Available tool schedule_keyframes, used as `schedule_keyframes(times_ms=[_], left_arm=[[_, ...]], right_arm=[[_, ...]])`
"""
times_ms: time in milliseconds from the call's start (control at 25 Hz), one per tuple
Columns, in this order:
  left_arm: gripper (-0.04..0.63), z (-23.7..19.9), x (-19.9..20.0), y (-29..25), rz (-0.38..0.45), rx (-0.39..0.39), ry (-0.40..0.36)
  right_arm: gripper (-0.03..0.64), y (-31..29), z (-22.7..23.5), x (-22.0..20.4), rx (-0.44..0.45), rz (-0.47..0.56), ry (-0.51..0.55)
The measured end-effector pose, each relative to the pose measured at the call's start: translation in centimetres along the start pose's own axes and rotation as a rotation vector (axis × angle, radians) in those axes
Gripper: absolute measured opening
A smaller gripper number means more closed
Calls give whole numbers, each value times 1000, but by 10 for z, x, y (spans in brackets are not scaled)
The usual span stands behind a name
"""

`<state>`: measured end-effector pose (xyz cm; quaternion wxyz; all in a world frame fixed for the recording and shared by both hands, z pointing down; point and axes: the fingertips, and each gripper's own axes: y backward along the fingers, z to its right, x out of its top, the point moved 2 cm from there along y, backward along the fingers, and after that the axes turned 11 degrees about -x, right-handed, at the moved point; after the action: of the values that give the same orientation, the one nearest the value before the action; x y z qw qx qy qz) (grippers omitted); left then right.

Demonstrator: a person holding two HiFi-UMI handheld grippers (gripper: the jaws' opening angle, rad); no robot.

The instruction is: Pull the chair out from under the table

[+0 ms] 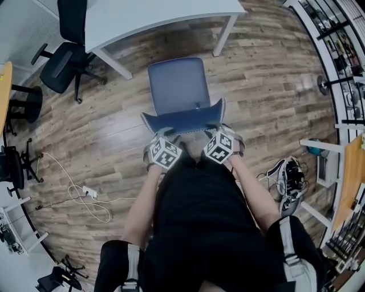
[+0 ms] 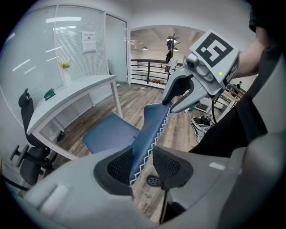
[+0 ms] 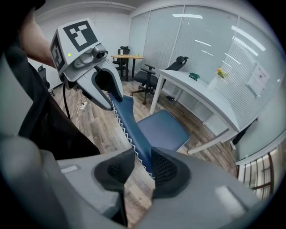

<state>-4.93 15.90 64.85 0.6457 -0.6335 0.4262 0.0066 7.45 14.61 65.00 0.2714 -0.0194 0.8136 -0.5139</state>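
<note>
The blue chair stands on the wood floor with its seat [image 1: 177, 85] out in front of the white table [image 1: 154, 17]. Its backrest [image 1: 182, 121], edged in white zigzag stitching, faces me. My left gripper [image 1: 163, 133] is shut on the left part of the backrest's top edge, and my right gripper [image 1: 215, 129] is shut on the right part. In the left gripper view the backrest [image 2: 154, 125] runs between the jaws of the left gripper [image 2: 142, 165], with the right gripper [image 2: 178, 96] further along it. In the right gripper view the backrest [image 3: 129, 129] sits in the right gripper [image 3: 142, 172], the left gripper [image 3: 109, 96] beyond.
A black office chair [image 1: 63, 63] stands at the table's left end. A power strip with white cable [image 1: 88, 193] lies on the floor to my left. Shoes [image 1: 288, 179] lie to my right, near shelving [image 1: 342, 68]. My legs are right behind the backrest.
</note>
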Motion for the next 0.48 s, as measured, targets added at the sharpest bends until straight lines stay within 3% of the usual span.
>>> schedule_keyframes(times_ms=[480], left_arm=[[146,51,11,-7,31,1,59]], right_arm=[[121,29,-2,-37,40,11,43]])
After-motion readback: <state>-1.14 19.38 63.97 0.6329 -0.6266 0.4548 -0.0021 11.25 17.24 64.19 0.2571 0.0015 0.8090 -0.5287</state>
